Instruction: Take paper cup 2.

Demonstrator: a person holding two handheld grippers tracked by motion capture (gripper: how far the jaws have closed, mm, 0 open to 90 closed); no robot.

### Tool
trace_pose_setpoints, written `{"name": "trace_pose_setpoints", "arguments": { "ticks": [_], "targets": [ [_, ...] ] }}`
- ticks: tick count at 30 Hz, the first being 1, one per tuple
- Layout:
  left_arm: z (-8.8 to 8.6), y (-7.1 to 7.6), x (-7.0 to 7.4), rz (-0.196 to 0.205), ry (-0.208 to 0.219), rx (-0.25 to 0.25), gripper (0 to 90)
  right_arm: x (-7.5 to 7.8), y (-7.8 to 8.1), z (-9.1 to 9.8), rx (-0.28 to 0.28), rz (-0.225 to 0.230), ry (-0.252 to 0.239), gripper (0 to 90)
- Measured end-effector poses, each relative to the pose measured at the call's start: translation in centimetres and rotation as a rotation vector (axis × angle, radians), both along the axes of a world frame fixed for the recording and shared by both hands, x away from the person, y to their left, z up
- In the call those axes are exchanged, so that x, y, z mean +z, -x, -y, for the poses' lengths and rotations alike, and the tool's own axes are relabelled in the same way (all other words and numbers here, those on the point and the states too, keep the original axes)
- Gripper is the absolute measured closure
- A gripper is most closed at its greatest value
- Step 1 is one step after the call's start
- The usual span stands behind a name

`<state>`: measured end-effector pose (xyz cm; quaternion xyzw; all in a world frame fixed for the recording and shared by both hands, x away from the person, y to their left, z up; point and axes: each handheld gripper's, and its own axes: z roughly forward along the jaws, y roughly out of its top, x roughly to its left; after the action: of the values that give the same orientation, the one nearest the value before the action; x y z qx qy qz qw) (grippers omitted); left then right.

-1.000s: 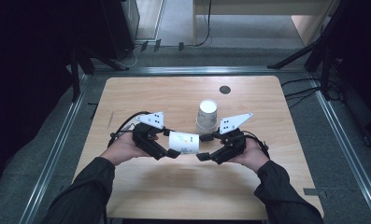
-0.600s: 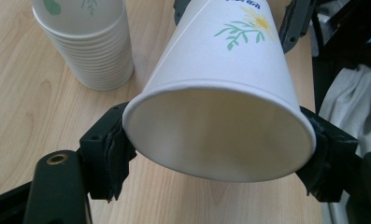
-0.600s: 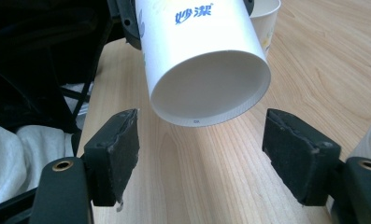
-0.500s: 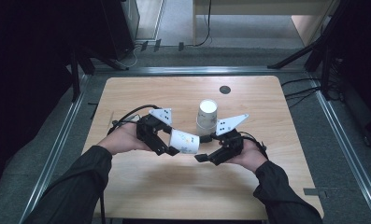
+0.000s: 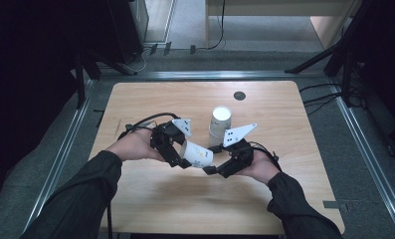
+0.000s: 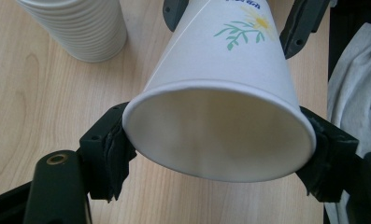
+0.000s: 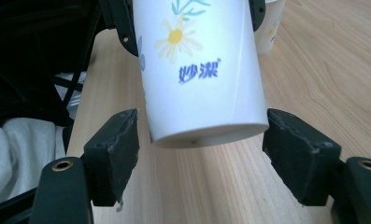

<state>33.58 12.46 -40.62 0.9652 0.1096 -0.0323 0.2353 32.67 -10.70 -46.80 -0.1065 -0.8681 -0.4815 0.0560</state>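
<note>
A white paper cup (image 5: 197,154) printed with daisies lies on its side in the air between my two grippers. My left gripper (image 5: 181,160) is shut on its open rim; in the left gripper view the pads (image 6: 114,149) press both sides of the cup (image 6: 220,93). My right gripper (image 5: 213,168) stands open around the cup's base. In the right gripper view the cup (image 7: 197,70) hangs between the jaws, and a gap shows at the left pad (image 7: 122,140). Just behind stands an upright stack of paper cups (image 5: 220,124).
The wooden table (image 5: 294,124) has a small black round cap (image 5: 240,95) near its far edge. A metal frame and cables surround it. Grey cloth (image 6: 351,93) lies past the table's near edge. The stack of cups (image 6: 80,28) stands close to the held cup.
My left hand has shifted a little to the right with the cup, bringing its base further between the right jaws. The right hand has stayed put.
</note>
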Motion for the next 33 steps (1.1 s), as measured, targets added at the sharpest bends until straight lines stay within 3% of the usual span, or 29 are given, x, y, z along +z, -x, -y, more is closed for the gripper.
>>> {"name": "trace_pose_setpoints", "arguments": {
  "ticks": [6,23,33],
  "targets": [
    [0.5,-0.2,-0.2,-0.011,-0.065,-0.016,22.9,0.0,0.0,-0.6,-0.002,0.014,0.002,27.6],
    [1.6,-0.3,-0.5,-0.017,-0.152,-0.048,23.0,-0.3,0.2,-2.1,0.024,0.036,0.043,28.0],
    [1.6,-0.3,-0.3,-0.014,-0.156,-0.052,22.9,-0.5,0.2,-2.3,0.017,0.05,0.069,33.3]
  ]
}}
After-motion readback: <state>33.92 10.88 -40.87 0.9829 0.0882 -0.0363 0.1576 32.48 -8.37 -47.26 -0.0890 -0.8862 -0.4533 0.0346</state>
